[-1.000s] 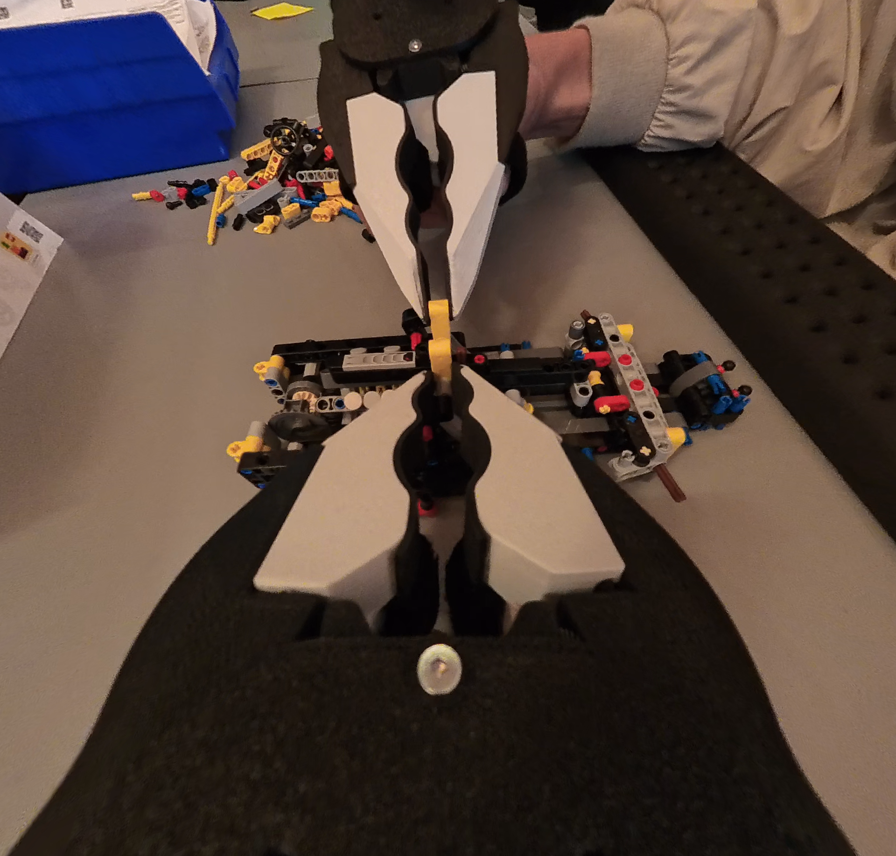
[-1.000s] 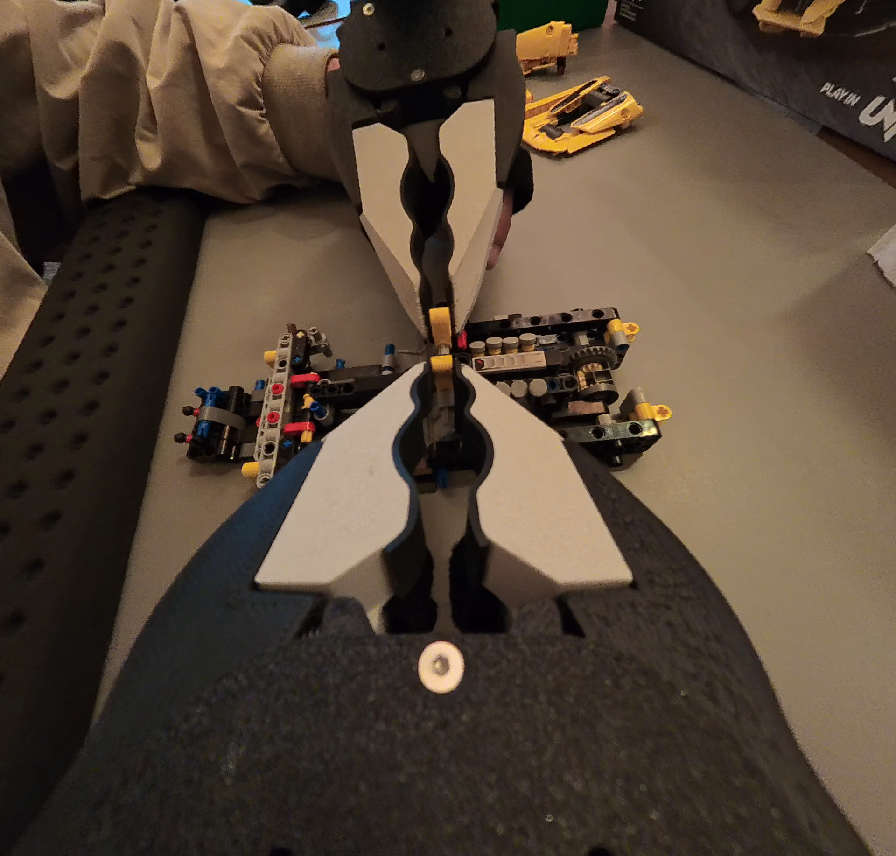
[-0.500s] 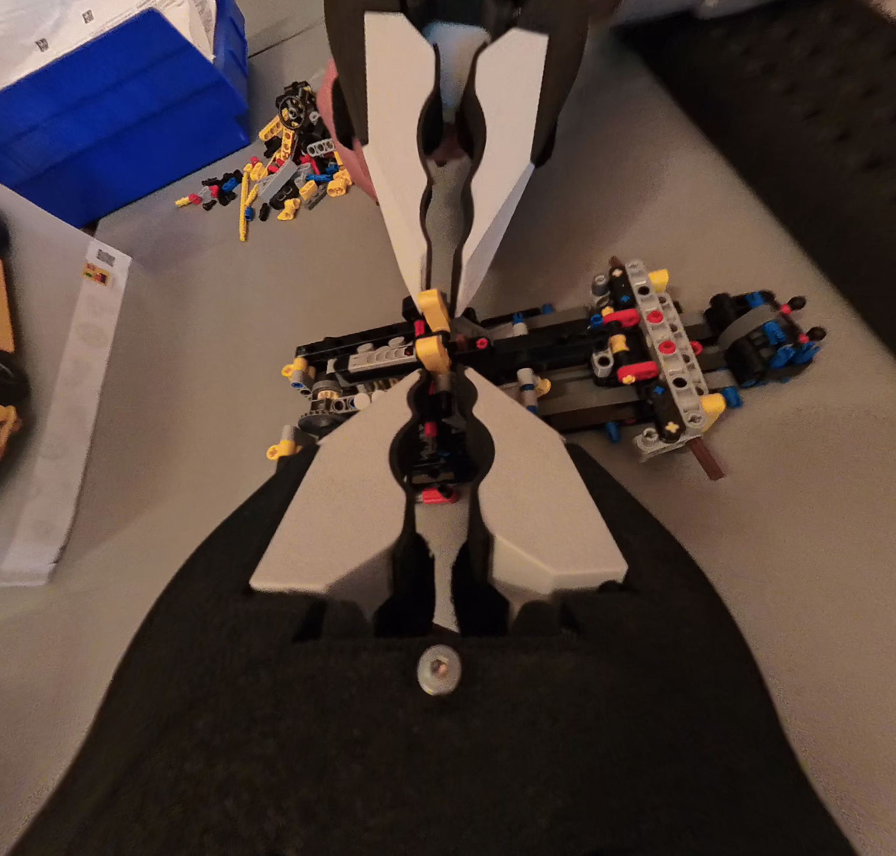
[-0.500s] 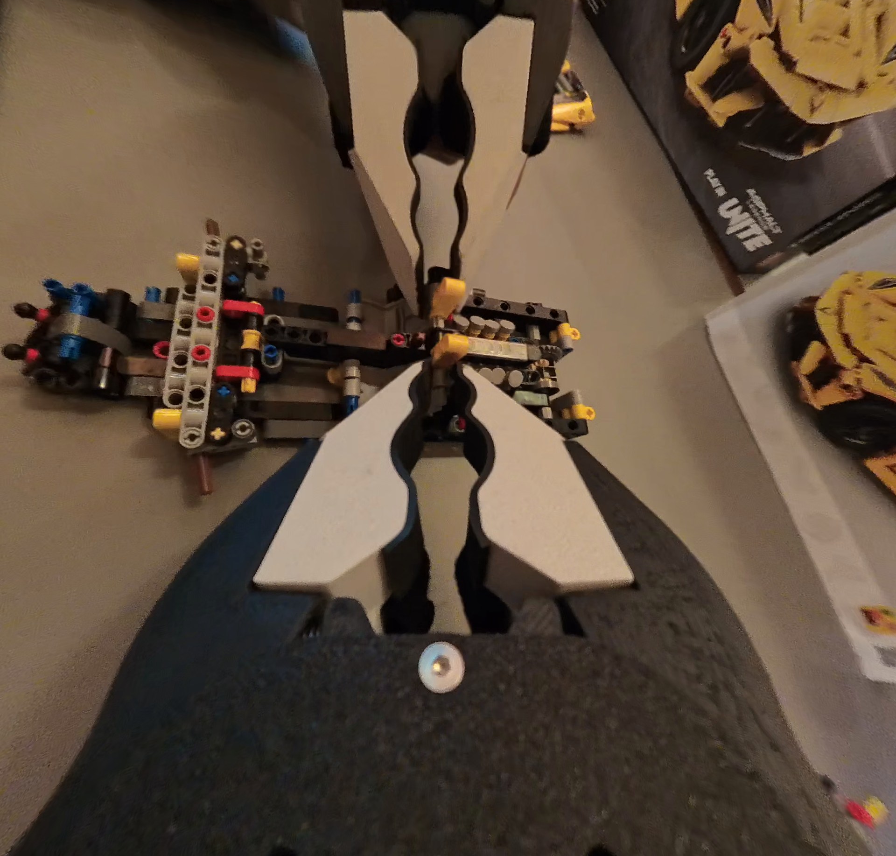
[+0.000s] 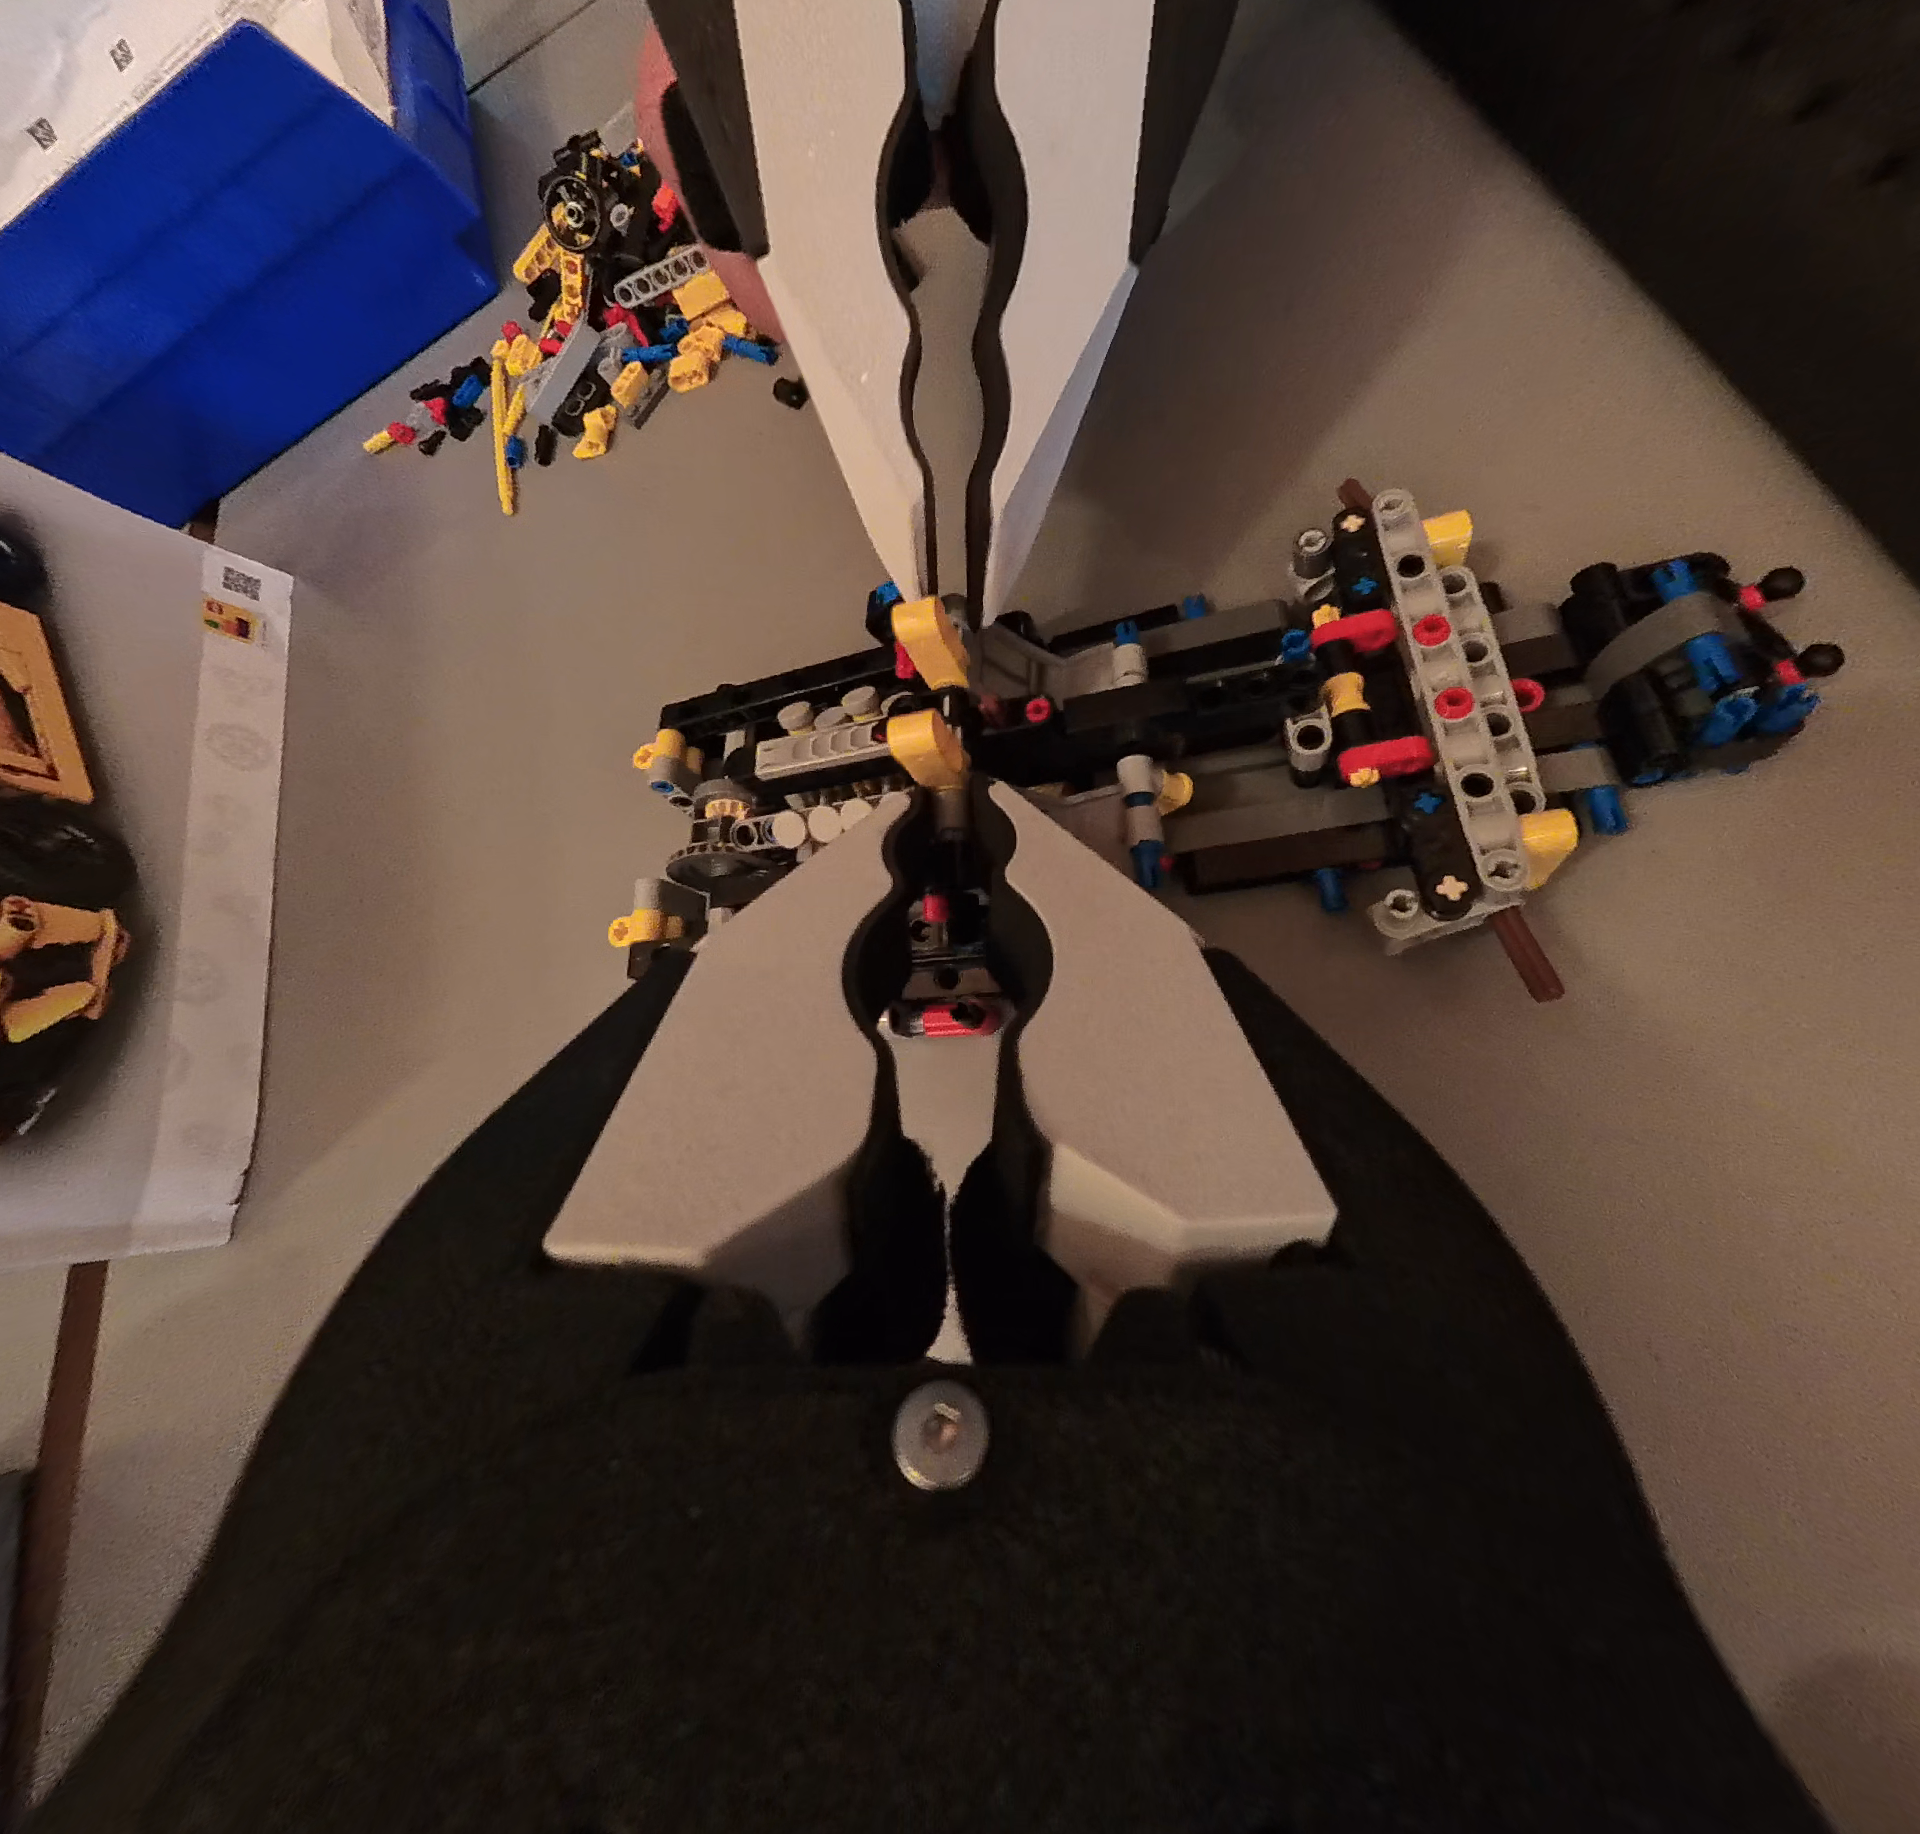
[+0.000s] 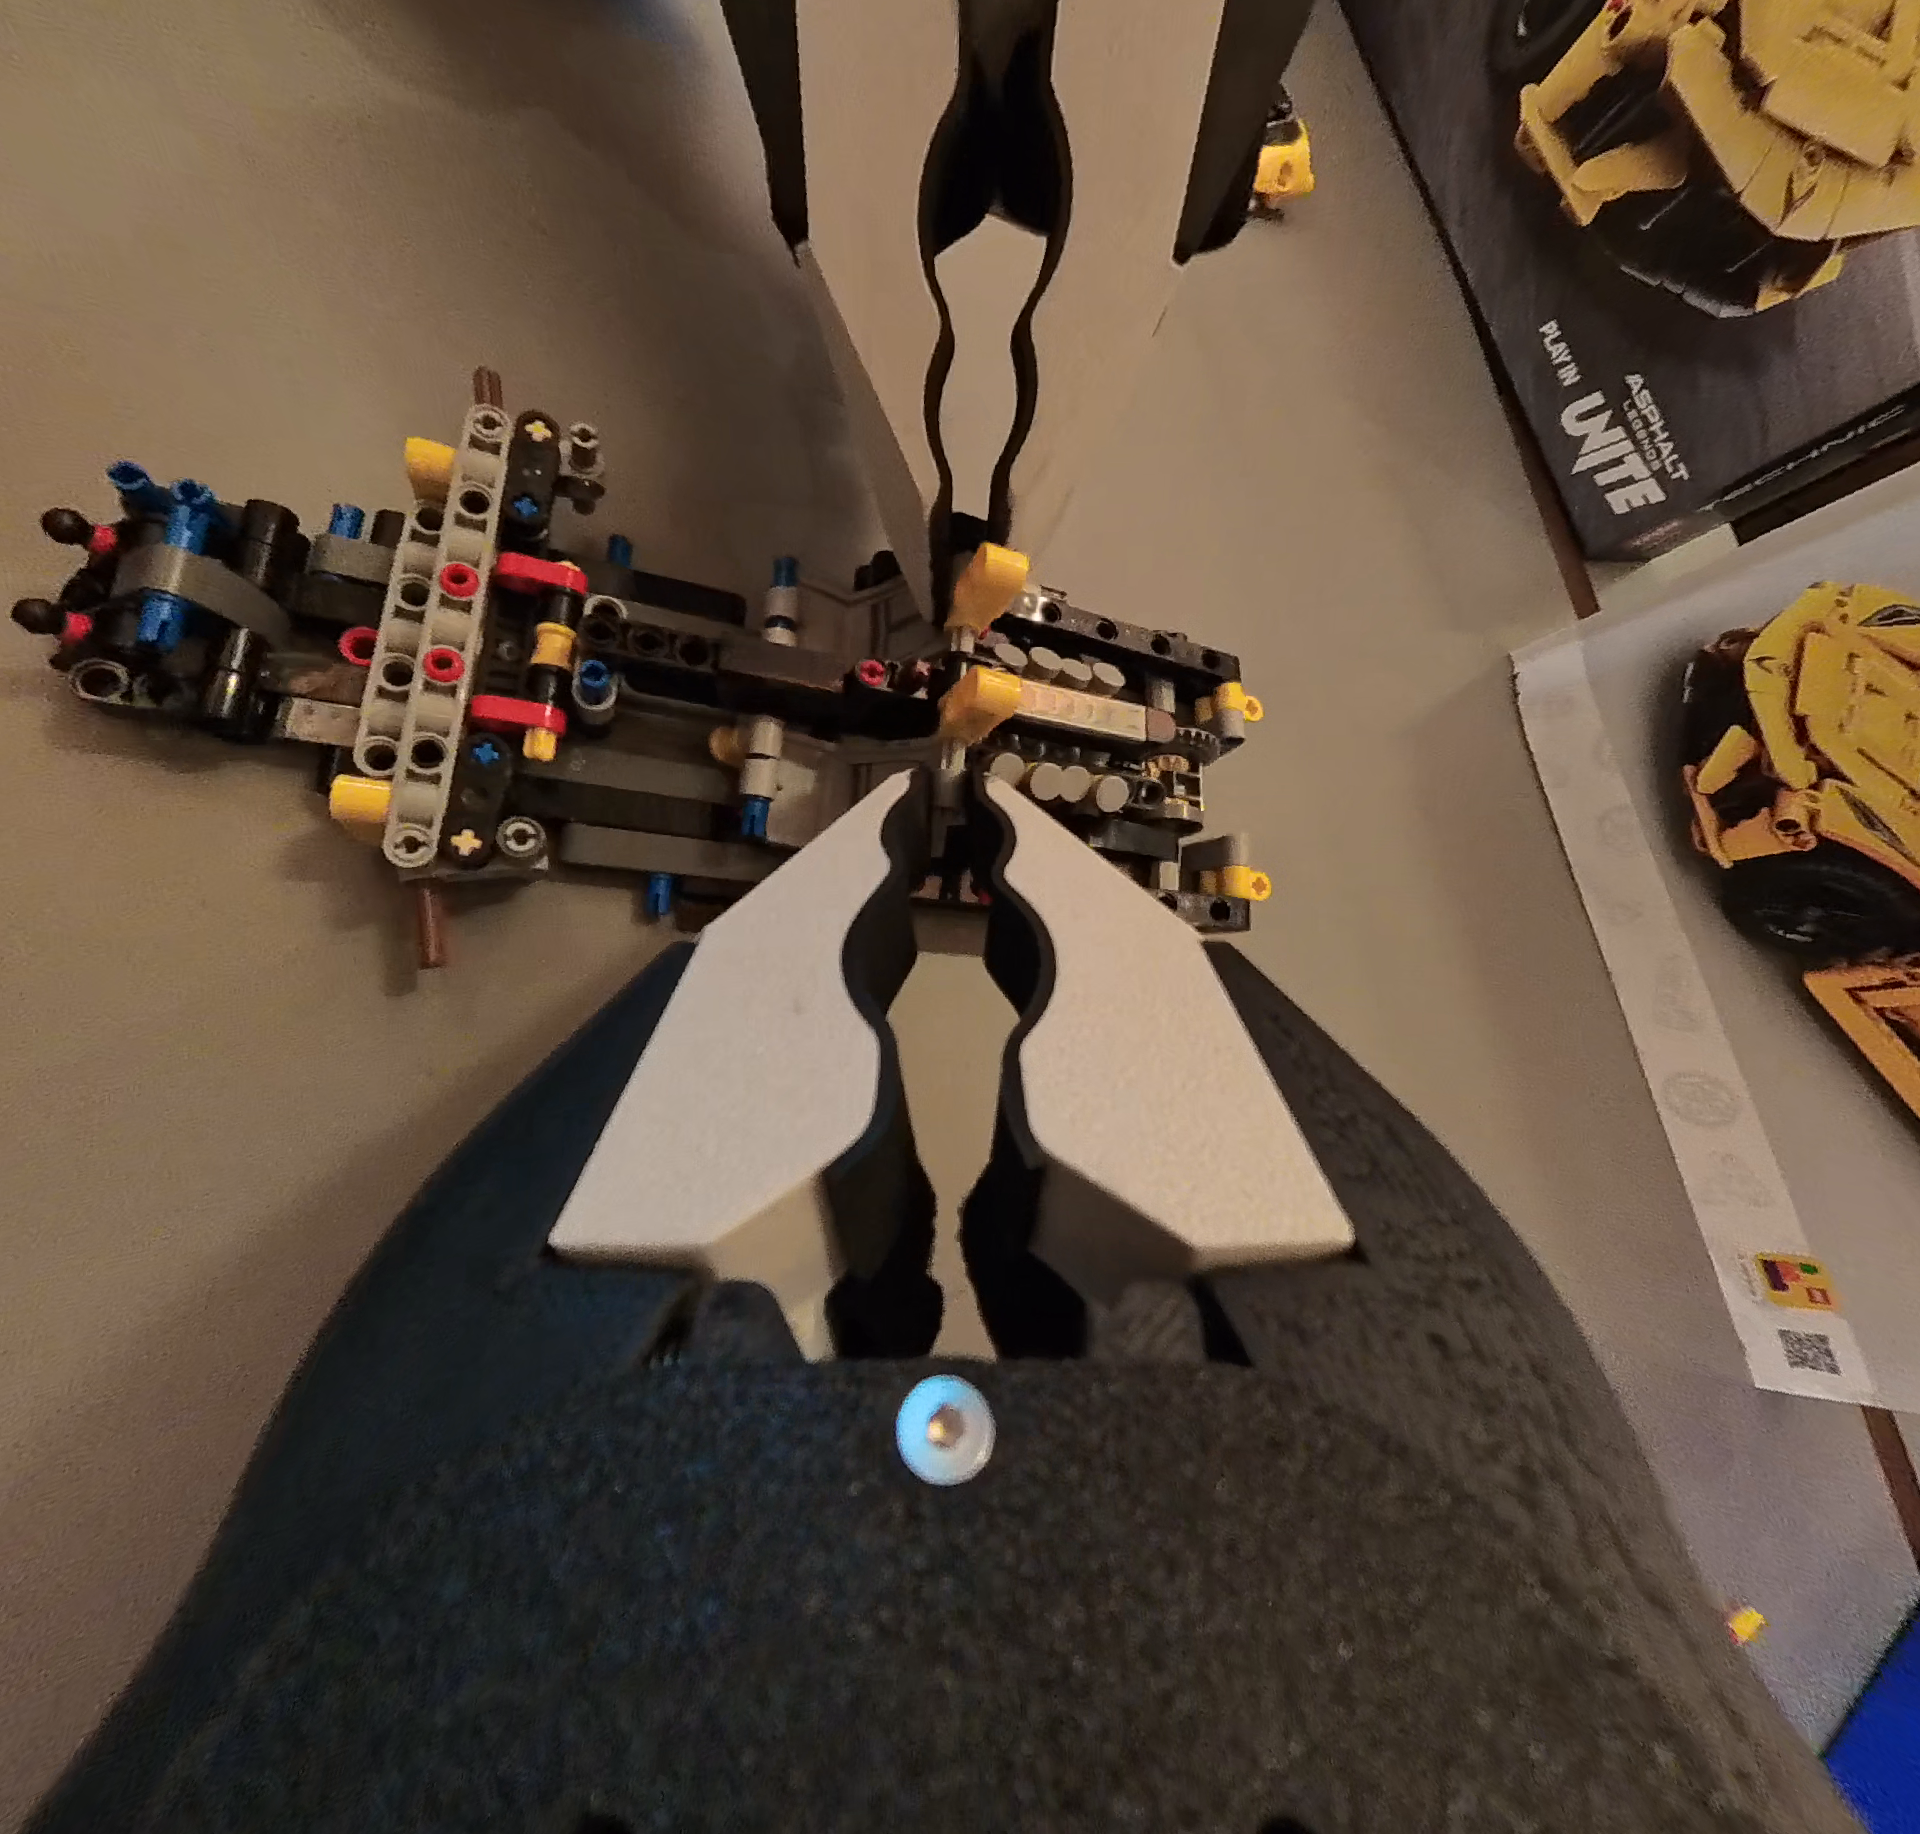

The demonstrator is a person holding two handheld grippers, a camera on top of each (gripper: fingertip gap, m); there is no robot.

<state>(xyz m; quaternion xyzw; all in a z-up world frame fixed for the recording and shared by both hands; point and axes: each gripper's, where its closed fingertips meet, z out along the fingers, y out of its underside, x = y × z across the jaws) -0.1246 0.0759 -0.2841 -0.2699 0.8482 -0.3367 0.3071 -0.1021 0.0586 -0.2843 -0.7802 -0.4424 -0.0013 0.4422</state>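
Left gripper [image 5: 951, 808]: tilted steeply down, jaws pinched on a grey axle [image 5: 948, 808] carrying two yellow connectors [image 5: 925, 745].
Right gripper [image 6: 951, 797]: opposite, nose to nose, jaws clamped on the same axle.
Chassis [image 5: 1195, 735]: flat on the grey table [image 5: 1558, 1265], beneath both tips.
Left of it: loose parts [image 5: 592, 330], blue bin [image 5: 208, 257].

Blue bin [image 5: 208, 257] (yellow connectors [image 5: 928, 740]).

The left gripper [image 5: 951, 813] points toward 12 o'clock in its own view, its grey fingers [image 5: 1132, 1046] drawn close with only a narrow gap at the tips. The right gripper [image 6: 948, 797] does likewise in its own view, fingers almost together. Each meets the other tip to tip, coming down from 12 o'clock.
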